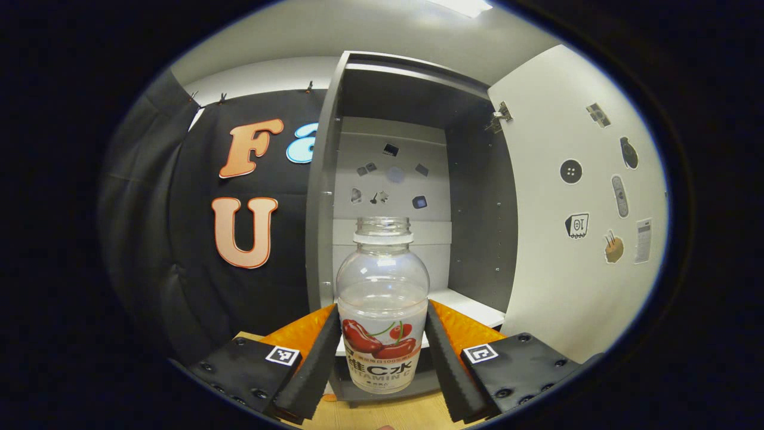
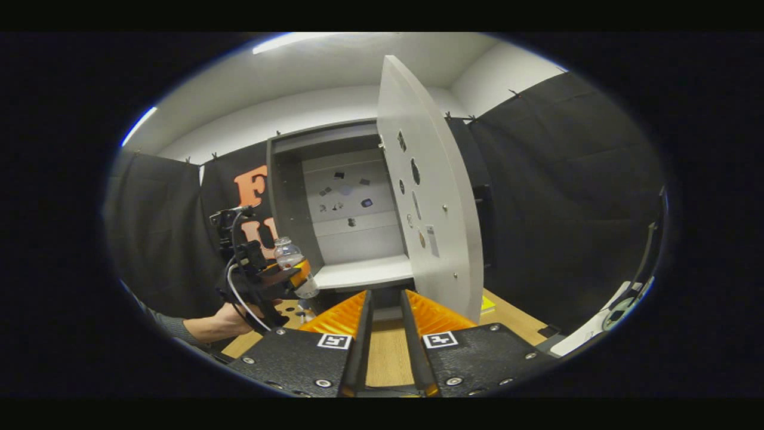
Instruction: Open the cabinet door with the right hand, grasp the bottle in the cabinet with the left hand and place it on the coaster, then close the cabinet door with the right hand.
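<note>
A clear, uncapped bottle (image 1: 382,286) with a red-fruit label stands upright between the fingers of my left gripper (image 1: 382,310), which is shut on its lower body. It is held in front of the open grey cabinet (image 1: 382,89), just outside the white shelf (image 1: 471,306). In the right gripper view the same bottle (image 2: 290,255) hangs left of the cabinet (image 2: 334,197) in the left gripper (image 2: 286,276), above the wooden table. My right gripper (image 2: 386,295) is slightly open and holds nothing, low in front of the shelf and beside the open door (image 2: 436,197).
The white door (image 1: 573,197), covered with stickers, swings out to the right of the cabinet. A wooden table (image 2: 388,352) lies below. A person's hand and sleeve (image 2: 209,325) reach in from the left. A yellow item (image 2: 486,304) sits behind the door; cables (image 2: 621,304) hang at the right.
</note>
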